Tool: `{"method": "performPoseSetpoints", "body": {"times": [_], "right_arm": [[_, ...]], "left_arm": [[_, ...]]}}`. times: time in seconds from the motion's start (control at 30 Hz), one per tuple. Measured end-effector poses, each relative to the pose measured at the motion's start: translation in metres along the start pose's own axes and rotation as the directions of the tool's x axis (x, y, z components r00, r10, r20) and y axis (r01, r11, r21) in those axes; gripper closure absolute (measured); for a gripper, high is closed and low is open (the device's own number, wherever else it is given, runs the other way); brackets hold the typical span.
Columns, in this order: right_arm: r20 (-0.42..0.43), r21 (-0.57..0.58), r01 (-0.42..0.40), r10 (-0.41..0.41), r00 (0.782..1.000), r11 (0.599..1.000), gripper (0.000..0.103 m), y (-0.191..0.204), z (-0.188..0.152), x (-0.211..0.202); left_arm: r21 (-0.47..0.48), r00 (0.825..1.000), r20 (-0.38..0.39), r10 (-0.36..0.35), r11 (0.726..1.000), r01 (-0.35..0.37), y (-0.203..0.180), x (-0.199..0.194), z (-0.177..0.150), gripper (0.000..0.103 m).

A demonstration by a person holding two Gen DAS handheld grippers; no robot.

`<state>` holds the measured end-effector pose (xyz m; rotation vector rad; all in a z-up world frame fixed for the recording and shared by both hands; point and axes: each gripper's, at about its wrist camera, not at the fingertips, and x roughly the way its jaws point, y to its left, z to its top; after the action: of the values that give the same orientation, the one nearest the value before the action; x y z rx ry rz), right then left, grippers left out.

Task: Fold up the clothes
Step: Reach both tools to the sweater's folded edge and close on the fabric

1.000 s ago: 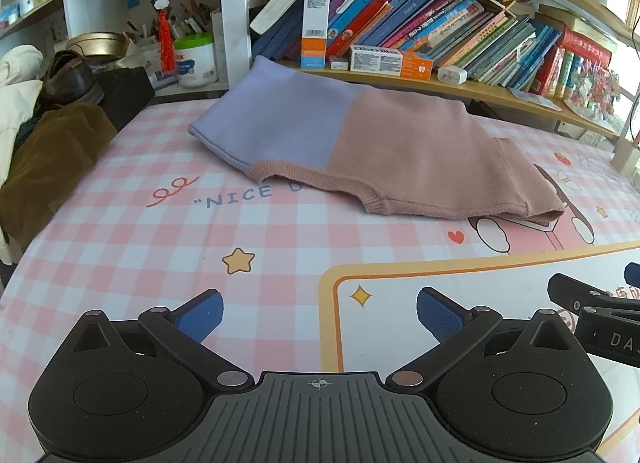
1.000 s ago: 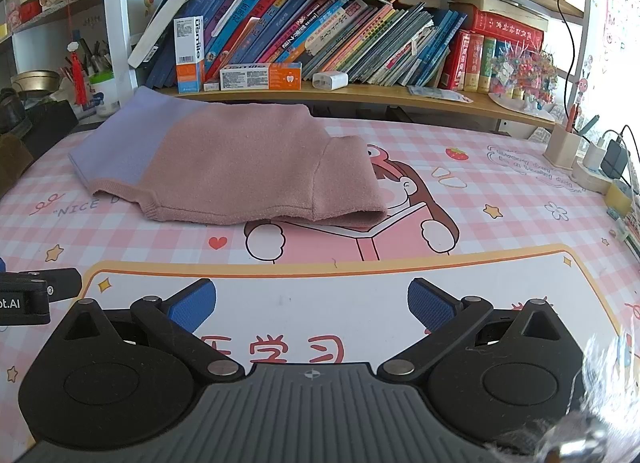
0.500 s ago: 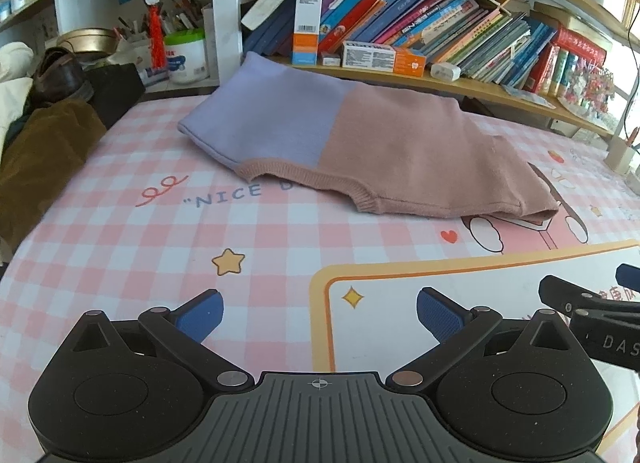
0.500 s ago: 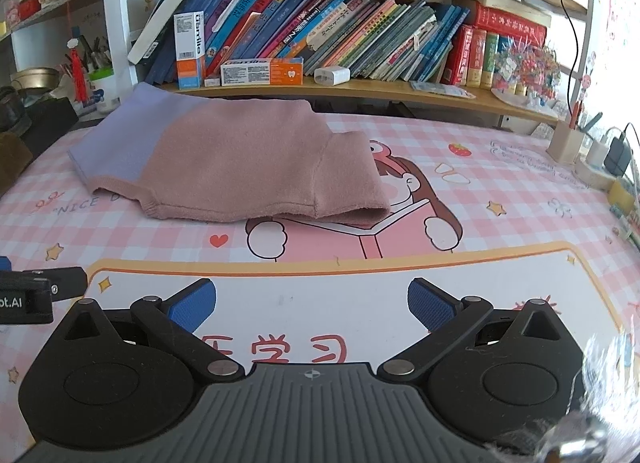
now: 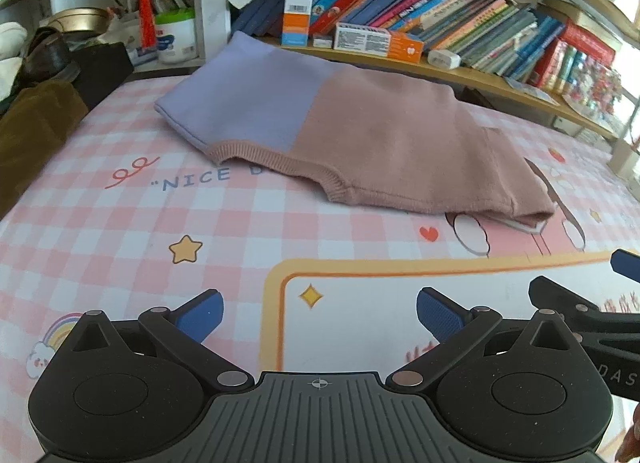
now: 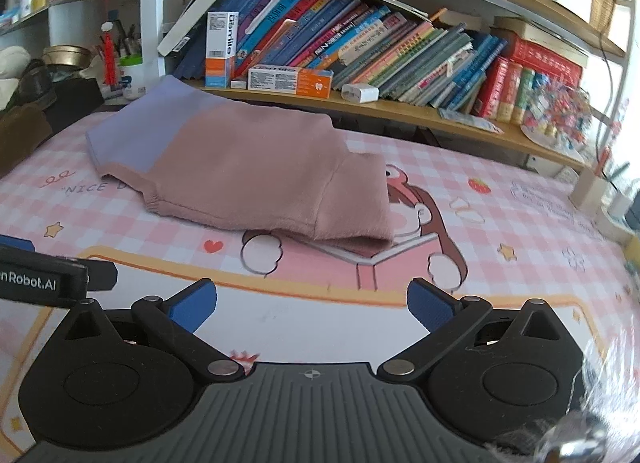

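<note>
Two grippers are hovering side by side above the pink checked table cover point(image 5: 120, 231), both with jaws spread wide and nothing between the blue pads. The left gripper point(image 5: 320, 313) is sitting at 6 o'clock in its own view, over the yellow-bordered white panel point(image 5: 380, 303) of the cover; the right gripper point(image 6: 312, 305) is occupying the same low position in the right wrist view, and each is showing at the edge of the other's picture, close alongside but not touching. The folded sweater point(image 5: 360, 127), lilac on one side and dusty pink on the other, is lying flat on the cover at 12 o'clock from both grippers, well apart from the pads. Its ribbed hem point(image 5: 276, 161) is facing the grippers, and its far edge is lying near the lower bookshelf point(image 6: 400, 107). Slanted books point(image 6: 360, 43) and two orange-and-white cartons point(image 6: 290, 81) are standing on that shelf at 12 o'clock. At 9 o'clock in the left wrist view, a brown garment point(image 5: 32, 127) and dark items are piling at the table's edge. At 3 o'clock in the right wrist view the picture is blurring, so details there cannot be told.
</note>
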<state>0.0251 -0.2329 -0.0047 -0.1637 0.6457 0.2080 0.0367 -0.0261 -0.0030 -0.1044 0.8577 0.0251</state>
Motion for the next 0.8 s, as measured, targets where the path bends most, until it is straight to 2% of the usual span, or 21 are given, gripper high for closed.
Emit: {"method": "performPoseSetpoints", "body": {"times": [0.23, 0.37, 0.57, 0.7, 0.77, 0.8], "right_arm": [[-0.017, -0.121, -0.080, 0.079, 0.997, 0.989, 0.000, -0.030, 0.008, 0.017], [-0.023, -0.193, -0.143, 0.141, 0.990, 0.971, 0.000, -0.045, 0.008, 0.029], [-0.039, -0.332, -0.225, 0.225, 0.974, 0.916, 0.002, -0.058, 0.011, 0.054], [-0.043, -0.453, -0.257, 0.266, 0.963, 0.854, 0.004, -0.062, 0.011, 0.067], [-0.019, -0.502, -0.244, 0.272, 0.962, 0.829, 0.020, -0.063, 0.013, 0.071], [-0.004, -0.523, -0.233, 0.271, 0.962, 0.819, 0.024, -0.064, 0.014, 0.074]], "left_arm": [[-0.042, 0.999, 0.010, 0.037, 0.998, -0.037, -0.029, 0.005, 0.003, 0.000], [-0.072, 0.996, 0.052, 0.067, 0.995, -0.063, -0.035, 0.002, 0.001, 0.000], [-0.122, 0.979, 0.111, 0.170, 0.980, -0.156, -0.038, -0.007, -0.002, 0.000], [-0.148, 0.965, 0.152, 0.216, 0.970, -0.194, -0.045, -0.017, -0.006, 0.000], [-0.163, 0.959, 0.176, 0.223, 0.967, -0.195, -0.048, -0.022, -0.009, 0.000], [-0.170, 0.956, 0.195, 0.218, 0.968, -0.186, -0.050, -0.026, -0.011, 0.000]]}}
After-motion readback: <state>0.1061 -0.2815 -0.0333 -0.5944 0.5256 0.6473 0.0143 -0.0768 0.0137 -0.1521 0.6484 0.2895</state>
